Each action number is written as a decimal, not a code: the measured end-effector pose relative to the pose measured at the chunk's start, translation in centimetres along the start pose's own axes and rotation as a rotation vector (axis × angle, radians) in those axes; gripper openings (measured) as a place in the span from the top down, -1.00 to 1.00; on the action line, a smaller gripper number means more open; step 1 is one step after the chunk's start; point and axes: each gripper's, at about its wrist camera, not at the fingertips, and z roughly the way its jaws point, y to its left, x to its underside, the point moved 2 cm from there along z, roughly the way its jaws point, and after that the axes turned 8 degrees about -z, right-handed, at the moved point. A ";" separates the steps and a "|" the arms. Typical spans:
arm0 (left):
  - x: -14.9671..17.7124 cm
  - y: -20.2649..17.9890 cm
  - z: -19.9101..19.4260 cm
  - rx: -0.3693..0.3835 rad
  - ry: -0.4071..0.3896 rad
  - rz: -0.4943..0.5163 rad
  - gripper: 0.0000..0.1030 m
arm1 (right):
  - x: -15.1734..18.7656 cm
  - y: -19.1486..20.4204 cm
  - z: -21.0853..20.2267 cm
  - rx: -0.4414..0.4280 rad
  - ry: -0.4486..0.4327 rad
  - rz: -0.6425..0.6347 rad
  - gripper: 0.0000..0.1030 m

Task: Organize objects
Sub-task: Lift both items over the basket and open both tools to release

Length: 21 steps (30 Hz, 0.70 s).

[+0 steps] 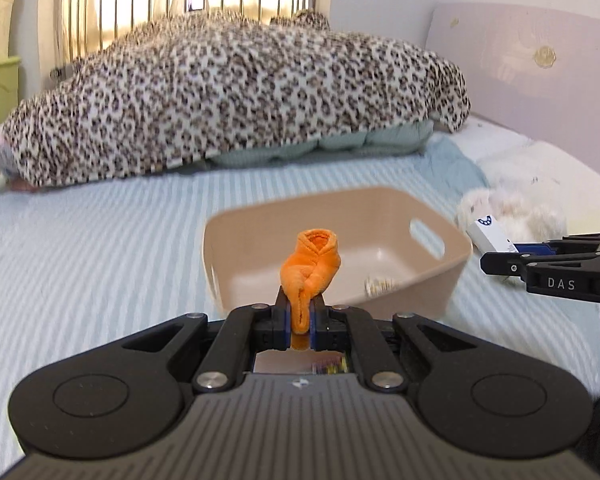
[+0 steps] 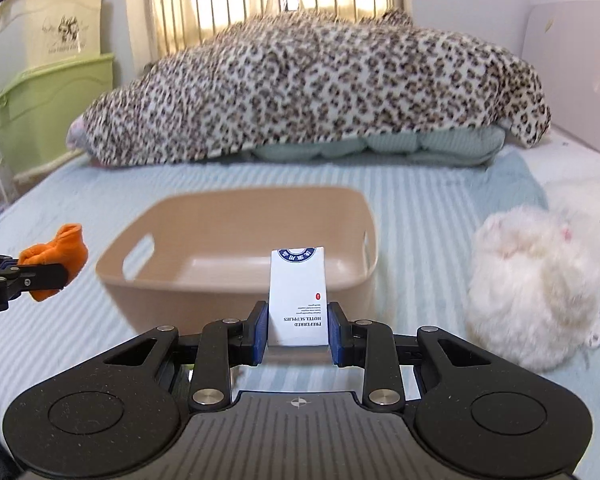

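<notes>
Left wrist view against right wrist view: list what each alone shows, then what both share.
Left only: a small patterned item lying inside the beige bin.
Right only: stacked storage boxes beside the bed, and the print on the white box.
Both: the bin, the leopard blanket, the white fluffy toy, the left gripper clamping the orange cloth, the right gripper clamping the box.

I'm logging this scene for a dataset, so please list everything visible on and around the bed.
Orange plush fabric roll: one, orange, clamped in the left gripper.
White cardboard box with blue print: one, white, clamped in the right gripper.
Beige plastic basket with handle slots: one, beige, on the bed, ahead of both grippers.
Small pale item: one, blurred, inside the basket.
White fluffy plush toy: one, white, right of the basket.
Leopard-print blanket: one, heaped behind the basket.
Striped bedsheet: one, light blue.
Storage bins: stacked, cream over green, left of the bed.
Left gripper: shut.
Right gripper: shut.
</notes>
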 end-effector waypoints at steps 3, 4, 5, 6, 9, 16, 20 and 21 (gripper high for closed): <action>-1.7 -0.6 0.9 -0.006 -0.028 0.005 0.82 | -1.7 -0.5 0.1 0.013 -0.038 0.006 0.46; -2.2 -0.8 1.3 -0.004 -0.034 0.005 0.82 | -2.3 -0.7 0.2 0.015 -0.050 0.009 0.46; -2.7 -1.0 1.9 0.000 -0.034 0.004 0.82 | -2.8 -0.8 0.3 0.014 -0.060 0.012 0.46; -3.1 -1.2 2.7 0.008 -0.029 0.001 0.82 | -3.3 -0.9 0.5 0.012 -0.068 0.016 0.46; -3.9 -1.3 5.3 -0.002 -0.005 -0.024 0.82 | -4.3 -1.0 1.6 0.017 -0.079 0.023 0.46; -4.0 -0.9 11.6 -0.082 0.089 -0.056 0.82 | -5.6 -0.9 5.3 0.029 -0.055 0.026 0.46; -3.4 -0.9 14.4 -0.121 0.145 -0.036 0.82 | -5.7 -0.6 7.5 0.042 -0.006 0.013 0.46; -3.1 -1.1 15.0 -0.132 0.163 -0.022 0.82 | -5.5 -0.4 8.3 0.055 0.011 -0.002 0.46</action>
